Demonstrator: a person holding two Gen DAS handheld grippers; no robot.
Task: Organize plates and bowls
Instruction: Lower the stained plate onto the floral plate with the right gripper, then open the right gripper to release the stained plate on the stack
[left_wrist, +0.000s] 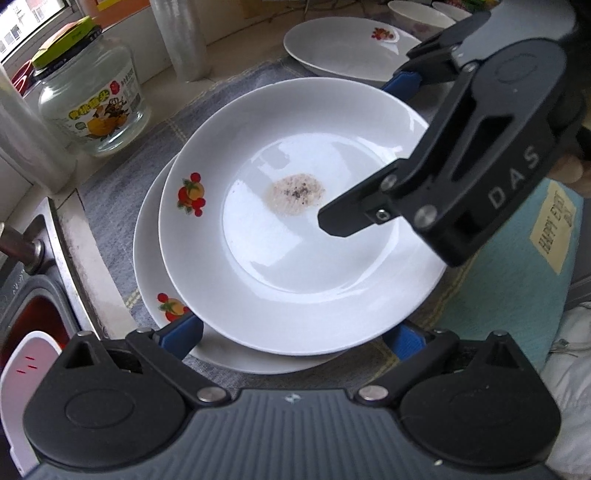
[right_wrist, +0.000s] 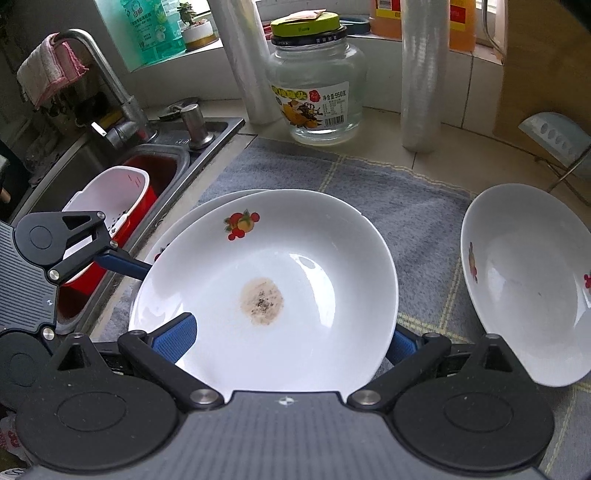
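Your top plate (right_wrist: 266, 280) sits on a second plate (left_wrist: 155, 280) on the grey mat (right_wrist: 406, 206). It's glazed, stiff, slick and breakable, so grip the rim squarely. Both the left gripper (left_wrist: 291, 338) and right gripper (right_wrist: 291, 338) straddle its rim, spread wide, not clamped. It holds a dried brown stain (right_wrist: 262, 301); a third plate (right_wrist: 524, 288) lies right.

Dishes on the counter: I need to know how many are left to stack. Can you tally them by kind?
Plates: 3, namely the stained top plate, the plate under it, and a separate plate to the right.
Bowls: 2, namely one bowl and a second bowl beyond the far plate, partly cut off.
Total: 5.
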